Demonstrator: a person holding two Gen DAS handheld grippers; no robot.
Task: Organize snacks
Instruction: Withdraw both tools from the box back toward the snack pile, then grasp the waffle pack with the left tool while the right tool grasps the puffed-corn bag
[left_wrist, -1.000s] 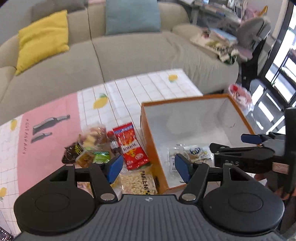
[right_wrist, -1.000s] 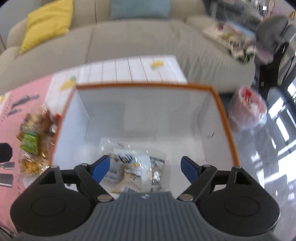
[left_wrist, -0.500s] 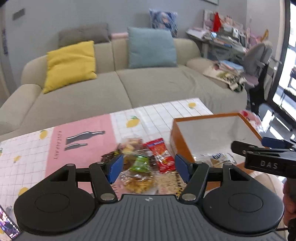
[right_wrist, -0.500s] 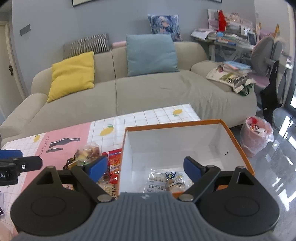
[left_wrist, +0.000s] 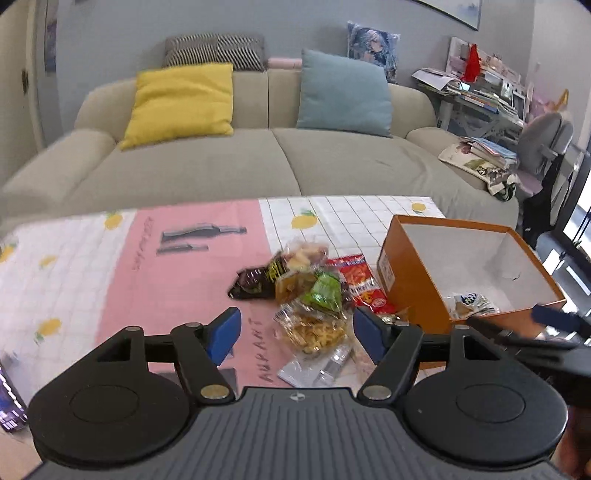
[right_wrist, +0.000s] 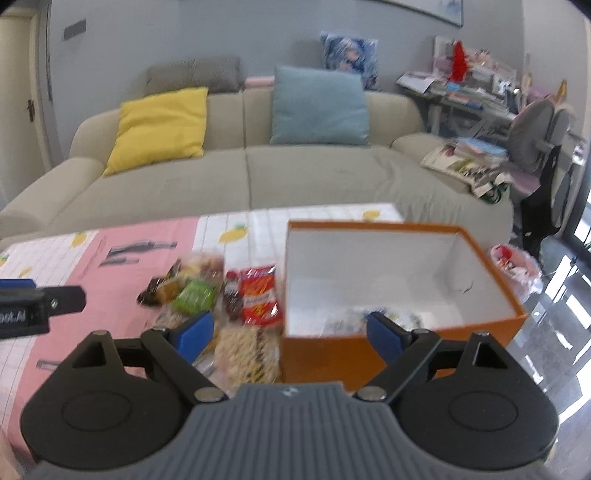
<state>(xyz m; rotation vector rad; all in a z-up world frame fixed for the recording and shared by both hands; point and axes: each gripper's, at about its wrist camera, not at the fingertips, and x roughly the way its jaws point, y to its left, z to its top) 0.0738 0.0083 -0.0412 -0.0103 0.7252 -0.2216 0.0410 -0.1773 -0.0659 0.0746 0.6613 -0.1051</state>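
Note:
A pile of snack packets (left_wrist: 314, 295) lies on the table left of an orange box (left_wrist: 413, 280) with a white inside. The pile holds a red packet (left_wrist: 360, 284), a green packet (left_wrist: 325, 291), a black packet (left_wrist: 255, 282) and a clear bag of yellow snacks (left_wrist: 314, 332). A few packets (left_wrist: 471, 302) lie inside the box. My left gripper (left_wrist: 297, 332) is open and empty, just short of the pile. My right gripper (right_wrist: 288, 332) is open and empty before the box's (right_wrist: 325, 354) near left corner, beside the pile (right_wrist: 221, 291).
The table has a pink and white lemon-print cloth (left_wrist: 147, 266). A beige sofa (left_wrist: 258, 162) with yellow and teal cushions stands behind it. A desk and chair (left_wrist: 535, 147) are at the right. A pink bin bag (right_wrist: 517, 266) sits on the floor right of the box.
Both grippers have pulled back and tilted up from over the box. The left one now faces the snack pile; the right one has left the box's inside. Both stay open.

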